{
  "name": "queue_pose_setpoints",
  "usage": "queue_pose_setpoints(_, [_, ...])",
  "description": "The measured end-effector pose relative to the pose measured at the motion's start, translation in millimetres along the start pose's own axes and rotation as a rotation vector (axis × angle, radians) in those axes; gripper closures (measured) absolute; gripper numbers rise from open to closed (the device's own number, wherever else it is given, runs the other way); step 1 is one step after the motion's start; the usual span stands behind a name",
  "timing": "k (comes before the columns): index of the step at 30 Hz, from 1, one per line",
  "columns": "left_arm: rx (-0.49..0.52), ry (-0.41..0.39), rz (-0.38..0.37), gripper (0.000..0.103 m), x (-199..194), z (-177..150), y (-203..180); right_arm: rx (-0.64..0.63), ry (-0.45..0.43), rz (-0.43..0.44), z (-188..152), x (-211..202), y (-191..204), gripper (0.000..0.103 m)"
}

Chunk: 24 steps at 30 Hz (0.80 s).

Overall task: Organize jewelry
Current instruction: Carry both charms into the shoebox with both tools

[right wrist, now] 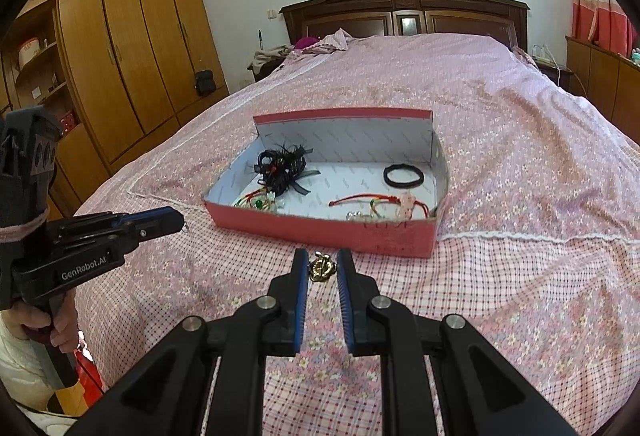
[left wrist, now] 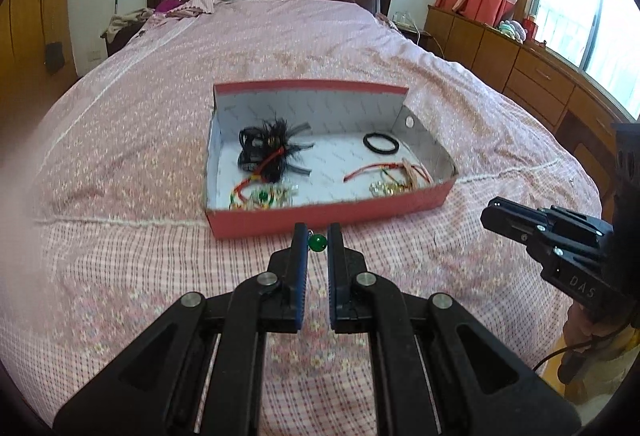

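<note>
Jewelry for sorting is split between the two grippers and the red cardboard box [left wrist: 320, 214] lying just ahead of both on the pink bedspread [left wrist: 120, 156]. Left gripper [left wrist: 318, 242]: a green bead earring [left wrist: 318, 242] sits between the fingertips, its small metal hook against the left-hand pad; the jaws stand at their narrowest, clamped on the piece. Right gripper [right wrist: 322, 267]: a small gold ornament [right wrist: 321, 268] is pinched at the very tips, jaws narrow and closed on it. Both loads are clear of the bedspread and short of the box's near wall.

Box contents, ahead of the grippers: a black feathery hair piece [left wrist: 272, 152] at far left, a red and green beaded string [left wrist: 256, 196] nearer left, a black hair band [left wrist: 381, 144] at far right, and a red cord bracelet [left wrist: 384, 172] with clear beads nearer right.

Risks, as judged:
- Both grips are at the extreme fingertips on small, rounded items. A slight jolt or tilt could let either slip out; the patterned cloth below would make a dropped piece hard to find.
- The earring appears held by little more than its hook, so it may swing or twist free.
- Near wall of the box must be cleared; a low approach could knock it or shift the box.
- Release over the tangled pile at left could snag the new pieces.
</note>
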<state>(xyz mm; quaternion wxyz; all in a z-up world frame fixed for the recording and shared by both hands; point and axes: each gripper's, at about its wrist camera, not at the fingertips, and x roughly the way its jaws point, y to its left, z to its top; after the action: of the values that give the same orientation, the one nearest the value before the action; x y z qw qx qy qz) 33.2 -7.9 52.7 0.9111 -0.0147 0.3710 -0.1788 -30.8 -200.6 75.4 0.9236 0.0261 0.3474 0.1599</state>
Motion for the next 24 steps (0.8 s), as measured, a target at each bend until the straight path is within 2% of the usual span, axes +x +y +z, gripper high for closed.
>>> queue_pose_setpoints(14, [-0.004, -0.032, 0.025, 0.103, 33, 40, 1, 0.008, -0.027, -0.035, 40, 28, -15, 0.087])
queue_pose_setpoints(24, [-0.045, 0.006, 0.049, 0.102, 74, 48, 11, 0.023, 0.001, -0.052, 57, 67, -27, 0.087])
